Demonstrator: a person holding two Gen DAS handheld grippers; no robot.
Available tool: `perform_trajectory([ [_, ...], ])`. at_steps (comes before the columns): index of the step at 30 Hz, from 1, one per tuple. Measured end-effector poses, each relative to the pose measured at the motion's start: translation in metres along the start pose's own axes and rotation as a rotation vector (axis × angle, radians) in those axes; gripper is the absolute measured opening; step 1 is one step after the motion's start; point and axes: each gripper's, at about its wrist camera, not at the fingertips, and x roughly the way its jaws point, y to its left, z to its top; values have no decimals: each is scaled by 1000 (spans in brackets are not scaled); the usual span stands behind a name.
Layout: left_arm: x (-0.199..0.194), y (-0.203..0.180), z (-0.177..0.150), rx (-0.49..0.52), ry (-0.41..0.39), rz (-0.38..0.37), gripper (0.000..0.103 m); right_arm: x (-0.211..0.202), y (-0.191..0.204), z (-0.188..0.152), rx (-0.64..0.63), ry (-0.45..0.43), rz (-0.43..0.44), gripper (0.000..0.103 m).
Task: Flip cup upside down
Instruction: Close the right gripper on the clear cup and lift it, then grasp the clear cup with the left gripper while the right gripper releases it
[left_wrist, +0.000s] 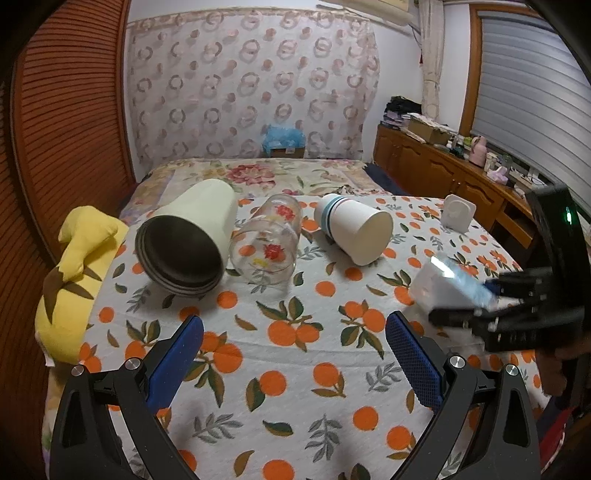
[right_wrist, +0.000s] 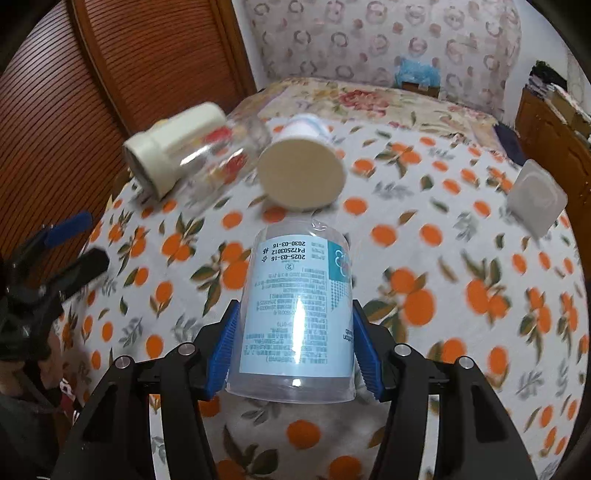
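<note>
Your left tool (left_wrist: 294, 341) sat with its jaws spread wide and empty at the bottom of its frame, above the orange-print bedspread (left_wrist: 295, 387). Across mid-frame, left to right, lay a cream tumbler (left_wrist: 192, 236), a flowered glass (left_wrist: 269, 242) and a white paper cup (left_wrist: 354, 229), all on their sides. Your right tool (right_wrist: 291, 343) pinched a clear labelled cup (right_wrist: 295, 314) at lower centre, its print reading upside down.

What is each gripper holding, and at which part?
The right gripper holds the clear cup by its labelled sides. The left gripper holds nothing.
</note>
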Motion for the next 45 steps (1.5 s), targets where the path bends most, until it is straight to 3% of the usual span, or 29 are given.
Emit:
perform_trajectory([
  [8, 1, -1, 4, -6, 19, -6, 95, 6, 4, -5, -21, -20, -19, 65],
  [11, 2, -5, 7, -9, 21, -13, 95, -4, 6, -7, -41, -69, -29, 75],
  [17, 5, -23, 19, -11, 26, -41, 95, -37, -3, -22, -45, -175, -25, 77],
  [23, 20, -54, 32, -14, 58, -76, 89, -72, -21, -46, -49, -313, -91, 80],
  [26, 30, -71, 37, -12, 78, -85, 89, -78, -30, -54, -36, -335, -102, 80],
  [35, 64, -97, 40, -75, 219, -107, 79, -88, -59, -71, 31, -378, -93, 80],
  [45, 92, -93, 35, -211, 370, -122, 78, -84, -65, -80, 55, -387, -60, 80],
])
